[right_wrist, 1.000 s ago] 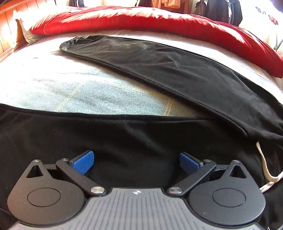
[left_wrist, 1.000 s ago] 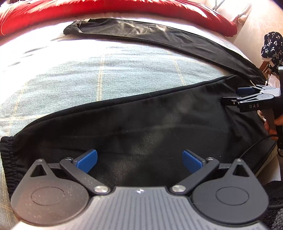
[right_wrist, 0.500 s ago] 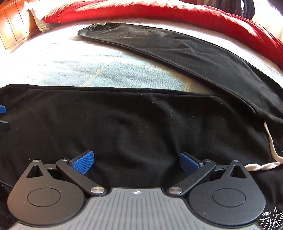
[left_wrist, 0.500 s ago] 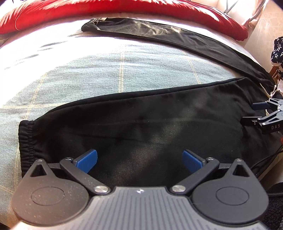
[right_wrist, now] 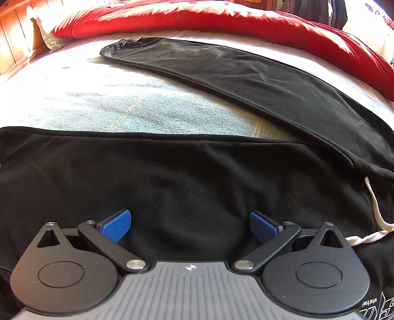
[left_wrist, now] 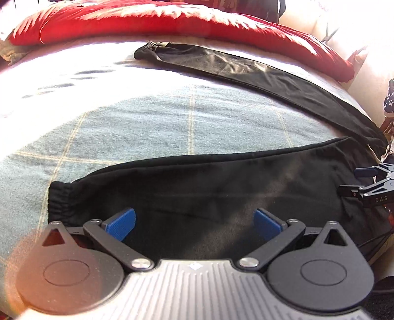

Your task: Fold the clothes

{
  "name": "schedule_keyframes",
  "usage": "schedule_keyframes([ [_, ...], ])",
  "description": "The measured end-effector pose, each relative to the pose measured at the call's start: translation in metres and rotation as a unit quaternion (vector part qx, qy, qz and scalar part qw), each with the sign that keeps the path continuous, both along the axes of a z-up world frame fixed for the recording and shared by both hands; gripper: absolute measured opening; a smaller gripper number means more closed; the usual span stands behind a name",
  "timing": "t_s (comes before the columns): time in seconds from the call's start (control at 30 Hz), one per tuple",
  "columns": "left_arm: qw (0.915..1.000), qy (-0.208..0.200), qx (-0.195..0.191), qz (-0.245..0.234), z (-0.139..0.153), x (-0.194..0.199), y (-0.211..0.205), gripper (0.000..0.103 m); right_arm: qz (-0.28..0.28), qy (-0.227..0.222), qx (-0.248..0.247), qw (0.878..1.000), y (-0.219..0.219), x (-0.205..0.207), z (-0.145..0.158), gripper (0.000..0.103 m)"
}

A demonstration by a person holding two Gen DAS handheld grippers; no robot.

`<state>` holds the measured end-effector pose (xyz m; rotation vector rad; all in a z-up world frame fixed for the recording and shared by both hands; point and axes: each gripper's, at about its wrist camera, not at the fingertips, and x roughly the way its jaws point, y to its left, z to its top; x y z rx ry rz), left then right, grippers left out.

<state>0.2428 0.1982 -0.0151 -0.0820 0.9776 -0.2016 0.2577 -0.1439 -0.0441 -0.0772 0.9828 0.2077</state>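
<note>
While the bed (left_wrist: pixel 152 128), covered in a pale checked sheet with a red duvet (left_wrist: pixel 147 19) bunched at its far side, carries the work, a pair of black jogging trousers (left_wrist: pixel 221 187) is laid out flat on it with the two legs spread apart in a V. The near leg is stretched across the front of both views; the far leg (right_wrist: pixel 246 73) runs away toward the duvet. No fold is seen yet, so the step in hand is judged to be the first one: bringing one leg over onto the other. The left hand-held gripper (left_wrist: pixel 194 222) is held spread wide over the near leg, close to its elastic cuff (left_wrist: pixel 59 204), with nothing gripped. The right hand-held gripper (right_wrist: pixel 189 225) is likewise spread wide and empty, above the upper part of the trousers near the white drawstring (right_wrist: pixel 376 216). Next, both would probably need to be lowered and closed on the near leg's edge, then carried together across to the far leg.
</note>
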Motion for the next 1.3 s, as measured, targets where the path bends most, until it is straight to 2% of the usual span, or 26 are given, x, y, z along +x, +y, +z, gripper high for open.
schedule_keyframes([
  [0.13,0.9998,0.000,0.011,0.017,-0.011,0.018,0.007,0.102,0.000,-0.003,0.003,1.000,-0.002,-0.003,0.000,0.103],
  [0.3,0.9997,0.005,0.021,0.015,0.000,0.020,0.017,0.102,0.005,0.001,0.001,1.000,-0.003,-0.002,0.000,0.103],
  [0.47,0.9995,0.024,-0.021,0.007,0.013,-0.004,0.018,0.102,0.006,0.003,0.002,1.000,-0.004,-0.001,-0.001,0.103],
  [0.57,0.9975,0.053,-0.042,0.019,0.001,-0.019,0.022,0.102,0.007,0.007,-0.001,1.000,-0.002,0.001,0.000,0.103],
  [0.67,0.9964,0.067,-0.037,0.037,-0.013,-0.029,0.023,0.102,0.009,0.009,-0.002,1.000,-0.002,0.002,-0.001,0.103],
  [0.9,0.9992,0.018,-0.036,0.007,0.012,-0.020,0.008,0.102,0.006,0.013,-0.015,1.000,0.001,-0.002,0.005,0.103],
  [1.0,0.9983,0.031,-0.049,-0.001,0.005,-0.019,0.003,0.102,0.007,0.015,-0.016,1.000,0.001,-0.005,0.006,0.103],
  [1.1,0.9979,0.056,-0.032,0.013,-0.009,-0.023,0.005,0.102,0.002,0.017,-0.016,1.000,0.000,-0.005,0.005,0.103],
  [1.3,0.9994,0.025,-0.020,0.017,0.003,-0.023,0.008,0.102,0.000,0.015,-0.026,1.000,0.004,-0.002,0.007,0.103],
])
